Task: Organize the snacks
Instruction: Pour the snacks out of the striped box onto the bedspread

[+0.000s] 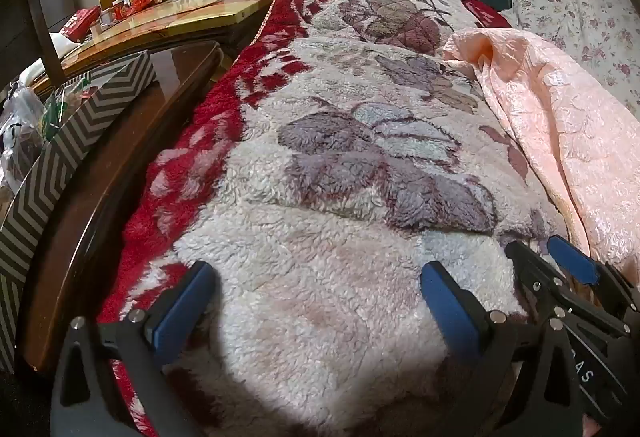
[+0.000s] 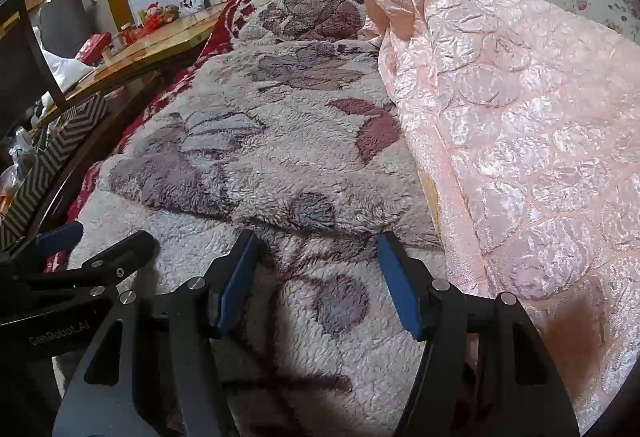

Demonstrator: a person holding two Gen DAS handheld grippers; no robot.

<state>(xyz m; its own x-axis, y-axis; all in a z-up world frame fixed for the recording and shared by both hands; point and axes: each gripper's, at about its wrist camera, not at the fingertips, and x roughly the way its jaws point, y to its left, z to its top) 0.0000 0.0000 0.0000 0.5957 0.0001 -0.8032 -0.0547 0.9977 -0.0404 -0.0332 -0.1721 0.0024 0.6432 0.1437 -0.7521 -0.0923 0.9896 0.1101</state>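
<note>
My left gripper (image 1: pixel 316 279) is open and empty, low over a fluffy floral blanket (image 1: pixel 340 165). My right gripper (image 2: pixel 316 249) is open and empty too, just to its right over the same blanket (image 2: pixel 280 157). A chevron-patterned box (image 1: pixel 60 141) stands on a dark wooden table (image 1: pixel 132 157) at the far left, with snack bags (image 1: pixel 24 133) inside it or just behind it, half hidden. The box also shows in the right wrist view (image 2: pixel 52 157). The right gripper shows at the lower right of the left wrist view (image 1: pixel 536 261).
A pink quilt (image 2: pixel 520 137) lies bunched on the right of the blanket. A lighter wooden table (image 1: pixel 180 21) with red packages and photos stands farther back left. A dark chair back (image 1: pixel 40 21) rises by the box. Floral bedding (image 1: pixel 580 21) lies at the back right.
</note>
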